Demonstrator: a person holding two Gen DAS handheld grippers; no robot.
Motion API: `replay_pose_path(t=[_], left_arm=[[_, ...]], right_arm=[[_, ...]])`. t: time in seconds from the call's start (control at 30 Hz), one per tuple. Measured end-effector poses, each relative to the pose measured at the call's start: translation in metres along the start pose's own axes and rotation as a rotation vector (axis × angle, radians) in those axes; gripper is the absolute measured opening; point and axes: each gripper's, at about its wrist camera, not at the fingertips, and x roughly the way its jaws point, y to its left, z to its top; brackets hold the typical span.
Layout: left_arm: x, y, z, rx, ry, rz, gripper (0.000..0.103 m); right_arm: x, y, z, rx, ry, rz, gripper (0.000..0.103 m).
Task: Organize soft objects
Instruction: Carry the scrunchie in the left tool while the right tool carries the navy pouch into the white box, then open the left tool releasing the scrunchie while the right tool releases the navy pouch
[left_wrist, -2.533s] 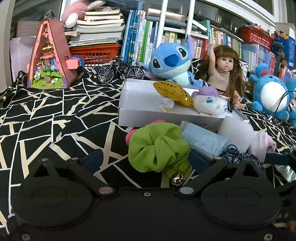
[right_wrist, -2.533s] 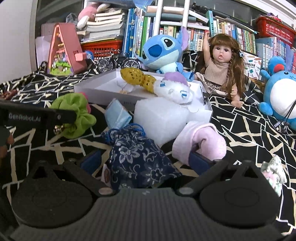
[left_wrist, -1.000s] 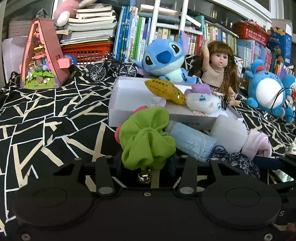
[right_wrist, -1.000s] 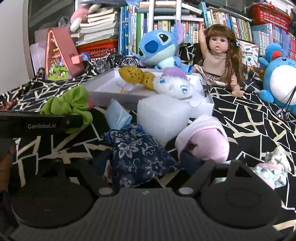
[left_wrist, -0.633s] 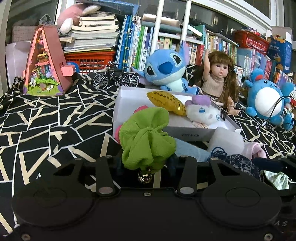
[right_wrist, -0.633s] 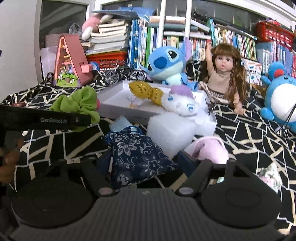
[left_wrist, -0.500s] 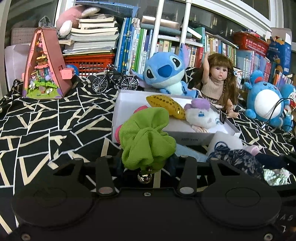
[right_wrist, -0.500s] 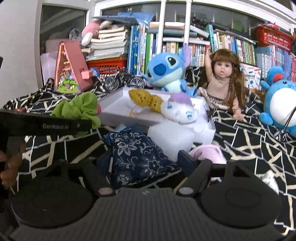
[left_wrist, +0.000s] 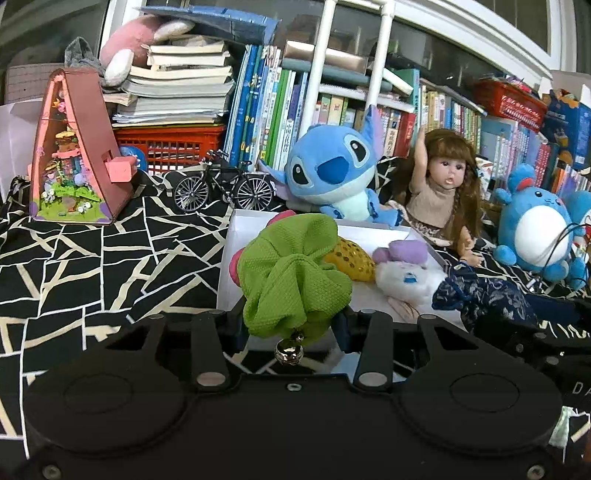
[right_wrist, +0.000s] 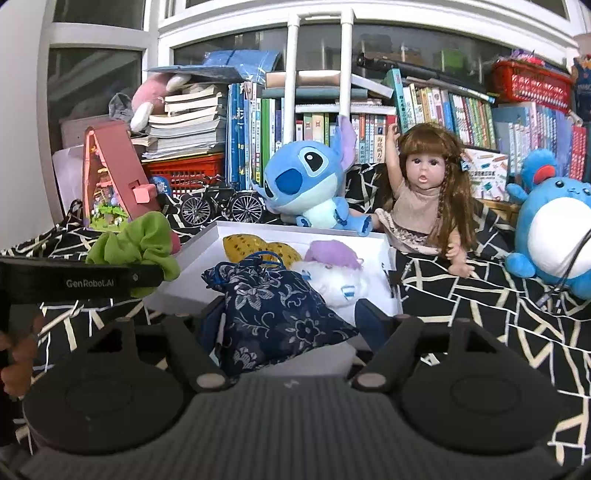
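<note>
Black cloth with pale cracked lines (left_wrist: 92, 266) over the whole surface, backed by a crowded row of books (right_wrist: 436, 110) and a red basket (left_wrist: 170, 144). Along the back: pink toy house (left_wrist: 74, 158), small bicycle (left_wrist: 225, 186), blue plush (left_wrist: 332, 173), doll (right_wrist: 424, 195), round blue plush (right_wrist: 554, 236).

White tray (right_wrist: 207, 251) in the middle of the cloth, holding a yellow sequin piece (right_wrist: 258, 247) and a white plush with purple cap (right_wrist: 336, 273), the two just beside each other.

Left gripper (left_wrist: 291, 325) partly closed, pinching a green scrunchie (left_wrist: 291, 273) with a small bell (left_wrist: 289, 352) hanging under it; scrunchie lifted clear of the cloth, in front of the tray's near left corner.

Right gripper (right_wrist: 288, 321) wider apart, fingers (right_wrist: 369, 317) pressed on either side of a dark blue flowered pouch (right_wrist: 277, 310); pouch raised off the cloth, in front of the tray's near edge and beside the scrunchie.
</note>
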Motion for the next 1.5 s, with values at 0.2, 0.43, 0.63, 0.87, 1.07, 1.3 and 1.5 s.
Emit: replay_pose_path(t=[0.2,0.43,0.63,0.87,1.07,1.3,1.5], left_arm=[[0.033,0.002,0.012,-0.003,0.044,0.011,0.041],[0.07,0.01,0.021,-0.05,0.105,0.012,0.041],[0.094,0.012,0.023,-0.037,0.13,0.025,0.041],[0.112,0.012,0.022,-0.021,0.147,0.026,0.041],[0.122,0.014,0.018,-0.027,0.168,0.027,0.041],[0.123,0.011,0.016,-0.001,0.158,0.022,0.042],[0.122,0.01,0.016,-0.007,0.156,0.005,0.049]], right_arm=[[0.031,0.001,0.018,0.003,0.028,0.017,0.076],[0.071,0.002,0.03,0.003,0.098,0.045,0.076],[0.098,0.002,0.032,0.006,0.152,0.044,0.076],[0.118,-0.001,0.03,0.01,0.179,0.031,0.076],[0.124,0.004,0.03,-0.028,0.175,0.027,0.076],[0.127,0.01,0.028,-0.066,0.173,0.027,0.076],[0.127,0.013,0.025,-0.108,0.172,0.024,0.083]])
